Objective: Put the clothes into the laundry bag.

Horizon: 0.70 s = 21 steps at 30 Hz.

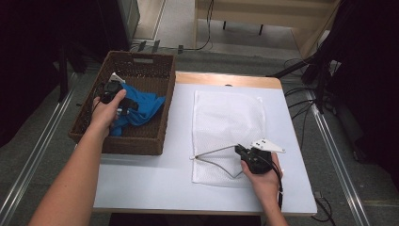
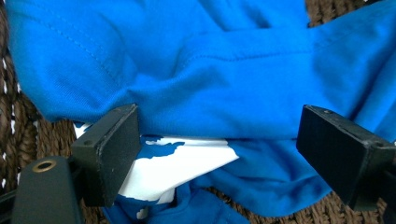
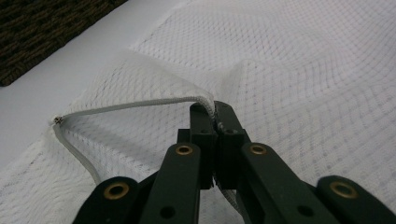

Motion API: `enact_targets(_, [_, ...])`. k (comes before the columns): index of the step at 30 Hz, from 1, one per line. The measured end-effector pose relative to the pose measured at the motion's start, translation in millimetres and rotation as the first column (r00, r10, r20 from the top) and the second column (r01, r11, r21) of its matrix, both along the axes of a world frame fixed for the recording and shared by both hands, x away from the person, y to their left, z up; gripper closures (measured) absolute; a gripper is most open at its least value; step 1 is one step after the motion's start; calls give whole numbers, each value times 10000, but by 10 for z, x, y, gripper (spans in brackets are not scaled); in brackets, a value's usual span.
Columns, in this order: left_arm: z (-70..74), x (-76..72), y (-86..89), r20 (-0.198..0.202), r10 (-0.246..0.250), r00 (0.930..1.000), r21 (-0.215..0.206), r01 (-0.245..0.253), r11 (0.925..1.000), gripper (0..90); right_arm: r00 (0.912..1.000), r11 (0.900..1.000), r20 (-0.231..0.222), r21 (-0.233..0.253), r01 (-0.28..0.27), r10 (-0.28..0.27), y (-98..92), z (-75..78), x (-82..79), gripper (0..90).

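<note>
High view: a white tabletop [image 1: 155, 183] carries a brown wicker basket [image 1: 155, 127] at its left side and a white mesh laundry bag [image 1: 228, 117] lying flat toward the right. The bag's near edge has a zipper opening [image 1: 214, 153], spread into a wedge. A blue shirt [image 1: 141, 110] lies crumpled inside the basket.

The person's left hand [image 1: 108, 113] reaches into the basket with the left gripper [image 1: 127, 109] at the shirt. Left gripper view shows its jaws standing wide apart, one on each side of a fold of the blue cloth [image 2: 210, 79], with nothing pinched between them. A white printed patch [image 2: 177, 163] on the shirt shows below the fold, just beside the left jaw, and the woven basket floor [image 2: 28, 135] shows at the edges.

The right hand [image 1: 266, 181] rests on the near right part of the bag. The right gripper [image 3: 215, 116] is clamped tight on the upper zipper edge [image 3: 130, 106], holding that edge lifted off the lower layer of mesh [image 3: 289, 60], so the mouth gapes toward the basket.
</note>
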State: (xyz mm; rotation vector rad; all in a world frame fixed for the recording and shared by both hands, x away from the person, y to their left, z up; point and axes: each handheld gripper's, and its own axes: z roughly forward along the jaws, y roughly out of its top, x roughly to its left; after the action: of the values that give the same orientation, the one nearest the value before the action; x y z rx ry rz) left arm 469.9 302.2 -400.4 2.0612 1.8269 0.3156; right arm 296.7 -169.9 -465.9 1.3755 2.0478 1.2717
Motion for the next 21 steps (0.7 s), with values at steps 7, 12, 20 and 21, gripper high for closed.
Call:
enact_targets(7, [-119, 34, -21, -775, 91, 9970, 357, -63, 9993, 139, 10000, 10000, -32, -44, -4, 4, 12, -4, 0, 894])
enact_targets(12, [-185, 39, -48, -1249, 148, 9921, 929, -32, 9957, 144, 10000, 10000, -29, -58, -29, 28, 12, -6, -2, 894])
enact_targets(20, [-176, 41, -141, -1538, -185, 9879, 1997, 494, 9786, 483, 10000, 10000, -41, -18, -22, 22, 5, -12, -5, 894])
enact_targets(21, [-166, 41, -149, -1539, -235, 9878, 2056, 553, 9771, 527, 10000, 10000, -48, -17, -20, 20, 4, -13, -4, 894])
